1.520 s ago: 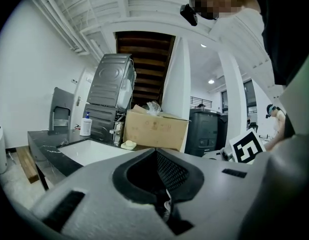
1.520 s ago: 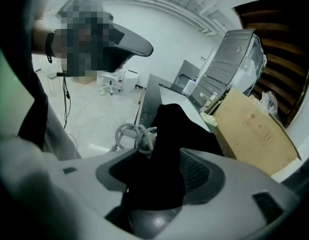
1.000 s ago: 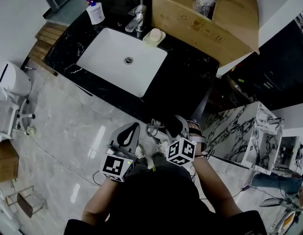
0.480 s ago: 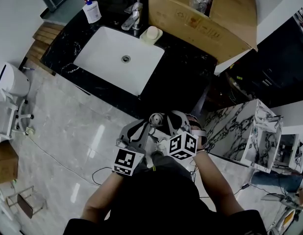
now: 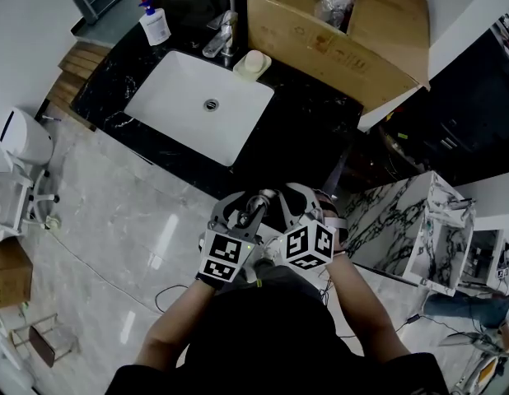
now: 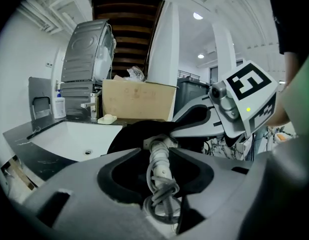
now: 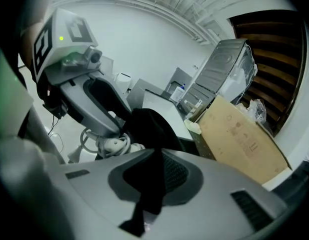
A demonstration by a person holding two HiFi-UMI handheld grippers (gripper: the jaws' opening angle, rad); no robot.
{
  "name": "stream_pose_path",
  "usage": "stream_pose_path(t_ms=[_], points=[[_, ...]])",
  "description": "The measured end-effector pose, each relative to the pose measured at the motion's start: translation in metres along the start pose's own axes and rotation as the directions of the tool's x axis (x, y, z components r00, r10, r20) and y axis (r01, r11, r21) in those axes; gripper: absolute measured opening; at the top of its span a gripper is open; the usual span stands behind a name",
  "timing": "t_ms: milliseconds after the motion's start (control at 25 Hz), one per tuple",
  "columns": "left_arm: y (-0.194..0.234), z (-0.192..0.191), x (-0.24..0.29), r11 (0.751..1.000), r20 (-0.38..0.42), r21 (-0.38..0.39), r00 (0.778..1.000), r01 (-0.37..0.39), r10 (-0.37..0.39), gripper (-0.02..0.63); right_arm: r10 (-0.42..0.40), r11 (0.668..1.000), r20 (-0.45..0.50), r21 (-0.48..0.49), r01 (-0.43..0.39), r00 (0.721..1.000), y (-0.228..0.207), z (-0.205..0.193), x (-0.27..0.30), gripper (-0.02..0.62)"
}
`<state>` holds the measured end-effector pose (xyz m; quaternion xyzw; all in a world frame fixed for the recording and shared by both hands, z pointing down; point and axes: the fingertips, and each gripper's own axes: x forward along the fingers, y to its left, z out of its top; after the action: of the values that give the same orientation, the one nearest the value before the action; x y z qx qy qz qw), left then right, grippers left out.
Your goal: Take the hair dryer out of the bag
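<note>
Presently both grippers are held close together in front of the person, over the grey marble-look floor tiles (image 5: 114, 220) and just short of the edge of the black veined stone counter (image 5: 312, 138); between them is the black fabric bag (image 7: 149, 124) with the pale grey hair dryer (image 6: 161, 170) partly out of it. Dryer position: the handle end, with its cord wound in loops around it, sticks out of the bag mouth toward the person; the rest is hidden inside the dark fabric. Left gripper (image 6: 158, 152): jaws opening, roughly half spread, one on either side of the cord-wrapped handle; the handle stands between them but the pads do not appear to press on it. Right gripper (image 7: 157, 156): jaws closing and almost together, pinching a fold of the bag fabric, which hangs down from the grip as a dark strip. Surroundings: a white rectangular sink basin (image 5: 201, 105) is set into the counter; behind it are a chrome tap (image 5: 221, 39), a white pump bottle (image 5: 156, 25) and a pale bar of soap (image 5: 252, 62); a large brown cardboard box (image 5: 337, 31) sits on the counter beside the basin.
</note>
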<state>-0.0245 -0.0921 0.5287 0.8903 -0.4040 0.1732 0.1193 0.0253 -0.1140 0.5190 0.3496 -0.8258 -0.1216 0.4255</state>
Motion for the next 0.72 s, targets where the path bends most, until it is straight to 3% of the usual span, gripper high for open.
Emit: stream_pose_path(t_ms=[320,720], points=[[-0.012,-0.018,0.032,0.999,-0.109,-0.009,0.993,0.033,-0.034,0.247,0.004,0.998,0.042,0.06,-0.007,0.999,-0.011,0.004,-0.006,0.035],[-0.019,-0.029,0.056,0.999,-0.221,-0.036,0.974,0.04,-0.047,0.278,0.013,0.998,0.073,0.068,-0.018,0.997,-0.015,0.004,-0.009,0.036]])
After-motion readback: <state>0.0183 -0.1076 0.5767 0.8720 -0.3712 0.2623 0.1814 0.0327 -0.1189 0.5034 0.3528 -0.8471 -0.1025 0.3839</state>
